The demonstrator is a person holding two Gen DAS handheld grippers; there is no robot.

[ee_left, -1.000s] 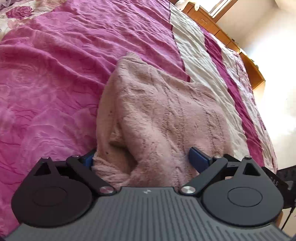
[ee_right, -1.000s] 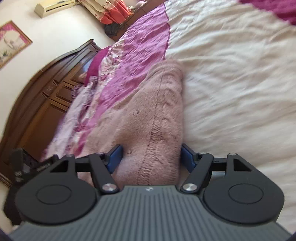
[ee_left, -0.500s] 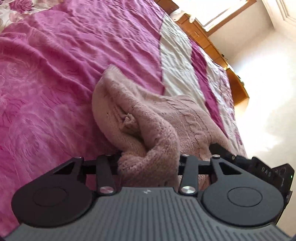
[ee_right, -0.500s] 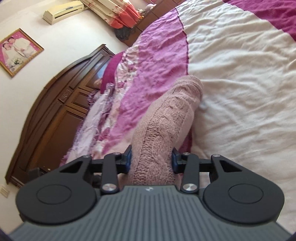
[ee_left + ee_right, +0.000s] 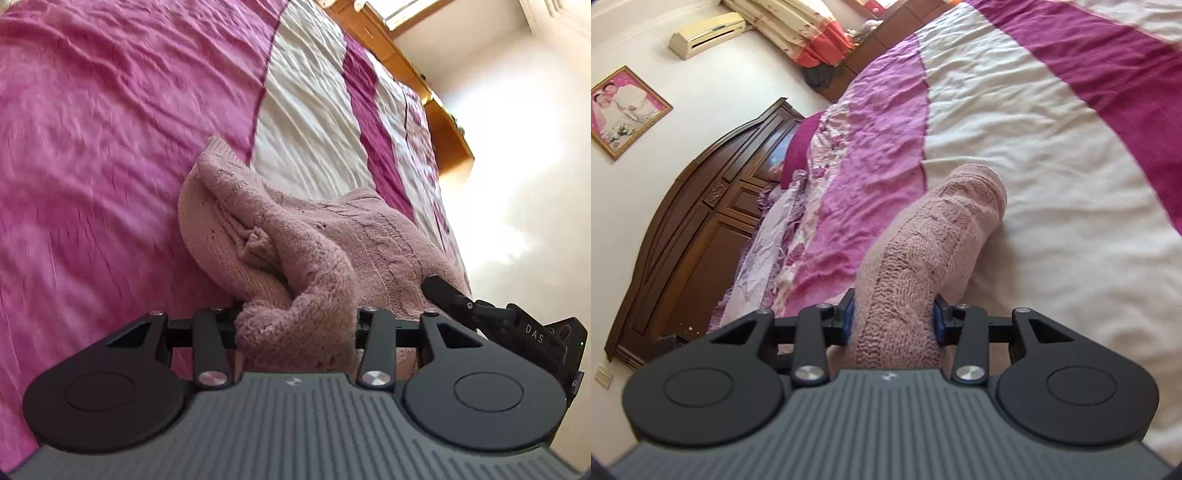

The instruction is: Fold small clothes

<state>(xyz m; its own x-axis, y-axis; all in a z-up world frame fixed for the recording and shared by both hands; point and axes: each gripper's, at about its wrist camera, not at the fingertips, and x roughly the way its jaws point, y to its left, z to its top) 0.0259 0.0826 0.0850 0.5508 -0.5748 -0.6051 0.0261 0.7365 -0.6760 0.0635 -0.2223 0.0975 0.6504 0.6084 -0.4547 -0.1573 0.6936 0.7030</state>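
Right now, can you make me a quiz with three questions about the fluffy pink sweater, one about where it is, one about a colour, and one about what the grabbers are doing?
1. Where does the free end of the pink sweater lie?
A. on the bedspread
B. on the floor
C. in a drawer

2. What colours are the bedspread's stripes?
A. blue and green
B. magenta and cream
C. black and yellow

3. What is the left hand-held gripper doing?
A. hanging open over the bed
B. pinching a pillow
C. clamped on the sweater

Answers:
1 A: the far end rests on the bed cover.
2 B: magenta bands alternate with cream ones.
3 C: bunched knit fills the gap between its closed fingers; the right hand-held gripper grips the sweater too.
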